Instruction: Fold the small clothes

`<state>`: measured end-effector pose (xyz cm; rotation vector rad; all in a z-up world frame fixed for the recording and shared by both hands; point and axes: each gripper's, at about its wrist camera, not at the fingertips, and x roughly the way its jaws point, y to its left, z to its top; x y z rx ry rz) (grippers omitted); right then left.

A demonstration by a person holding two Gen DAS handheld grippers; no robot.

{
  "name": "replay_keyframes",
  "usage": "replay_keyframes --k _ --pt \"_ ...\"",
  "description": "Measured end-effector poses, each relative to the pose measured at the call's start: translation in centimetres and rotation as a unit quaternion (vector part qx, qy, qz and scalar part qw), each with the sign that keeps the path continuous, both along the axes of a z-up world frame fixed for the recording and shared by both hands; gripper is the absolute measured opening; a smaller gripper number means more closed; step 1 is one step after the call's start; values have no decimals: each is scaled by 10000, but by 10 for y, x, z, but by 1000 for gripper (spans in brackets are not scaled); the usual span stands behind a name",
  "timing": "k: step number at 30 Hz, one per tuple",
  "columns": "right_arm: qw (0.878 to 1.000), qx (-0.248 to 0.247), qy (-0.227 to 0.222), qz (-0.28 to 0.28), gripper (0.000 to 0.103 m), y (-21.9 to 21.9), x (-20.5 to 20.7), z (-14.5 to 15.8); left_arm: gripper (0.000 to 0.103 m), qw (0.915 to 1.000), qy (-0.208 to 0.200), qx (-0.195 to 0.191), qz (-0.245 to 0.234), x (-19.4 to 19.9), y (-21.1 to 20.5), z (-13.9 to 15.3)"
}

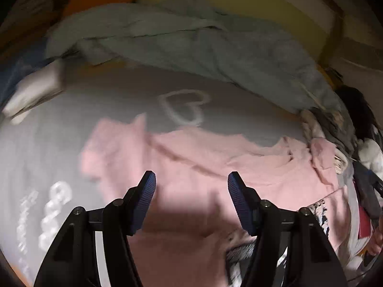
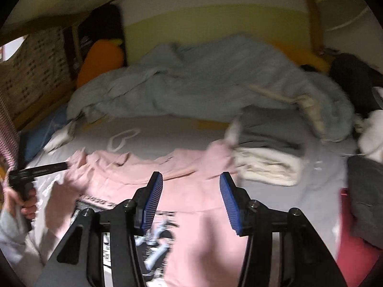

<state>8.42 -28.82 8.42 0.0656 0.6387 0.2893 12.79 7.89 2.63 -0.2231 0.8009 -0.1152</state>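
A pink garment (image 1: 191,157) with a black-and-white print (image 2: 153,234) lies spread on the grey bed sheet (image 1: 59,131), which bears a white heart outline. My left gripper (image 1: 191,179) hovers over the garment's middle, open, with nothing between its blue pads. My right gripper (image 2: 191,179) is open too, above the same pink cloth (image 2: 196,191), and its pads touch nothing. In the right wrist view a hand holds the left gripper's black body (image 2: 38,169) at the garment's left edge. Both views are blurred.
A folded cream garment (image 2: 265,167) and a folded grey one (image 2: 268,129) lie right of the pink cloth. A crumpled light blue duvet (image 2: 203,79) fills the far side. An orange pillow (image 2: 100,59), a wicker basket (image 2: 36,71) and dark grey and red clothes (image 2: 359,215) ring the bed.
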Motion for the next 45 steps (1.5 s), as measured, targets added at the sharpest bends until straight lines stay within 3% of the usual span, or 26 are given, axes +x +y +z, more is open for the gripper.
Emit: replay_keyframes --k 4,5,7,9,13,15,18,20,21,22,23,25,27,30,33,35,37,38,39,40,41,43,45 --pt "9981 204 497 300 51 27 35 -9 61 9979 -76 361 -525 30 -34 6" --pt "9978 68 585 291 51 36 51 -10 61 9970 -39 463 -623 40 -41 9" --pt "9964 -431 736 29 51 49 77 -16 61 9937 287 700 -825 69 -57 10" --pt "9884 -952 1168 -213 51 62 117 -27 61 9899 786 895 -766 100 -66 5" --pt "9789 -730 1901 157 51 72 186 -35 61 9758 1477 1267 -1002 147 -83 -6" --pt "9716 -892 2190 120 51 79 218 -42 61 9646 1904 1411 -1158 163 -90 -18" --pt "9554 -1172 2694 308 51 92 250 -65 33 9509 2216 1757 -1260 177 -95 -32" --pt "9507 -1215 2804 532 50 100 258 -77 26 9528 2193 1680 -1260 181 -90 -34" --pt "9492 -1304 2789 645 49 105 259 -83 11 9579 2008 1626 -1252 182 -88 -30" --pt "9485 -1434 2750 650 43 108 260 -86 3 9616 1828 1609 -1266 182 -86 -26" --pt "9480 -1652 2659 573 27 111 263 -91 3 9638 1631 1601 -1374 182 -86 -22" --pt "9503 -1824 2509 271 5 110 267 -97 3 9626 1356 1896 -1384 183 -89 -17" --pt "9647 -1521 2150 10 3 104 267 -94 0 9673 1219 1891 -1173 189 -85 -15" --pt "9761 -1417 1639 -142 2 101 267 -88 0 9684 1093 2108 -766 208 -79 -18" --pt "9771 -1071 1809 -315 1 90 287 -98 0 9758 1212 1750 -491 223 -58 -26" --pt "9785 -802 1837 -493 0 79 296 -106 0 9799 1143 1496 -667 221 -51 -26" --pt "9802 -886 1585 -788 0 69 305 -109 0 9814 1149 918 -1232 215 -49 -18" --pt "9808 -811 1563 -833 0 63 312 -111 3 9794 1174 648 -1508 209 -48 -12" --pt "9803 -645 1657 -854 0 57 317 -112 18 9770 1196 529 -1683 203 -50 -7" --pt "9817 -235 1721 -783 0 48 317 -110 45 9742 1208 552 -1826 197 -55 -2" --pt "9830 50 1710 -663 0 42 315 -106 52 9697 1194 753 -1996 189 -62 2" --pt "9852 295 1641 -391 0 39 304 -95 52 9560 1324 1220 -2318 178 -76 0" --pt "9889 208 1474 43 2 45 282 -80 52 9441 1440 1546 -2530 168 -84 -5"
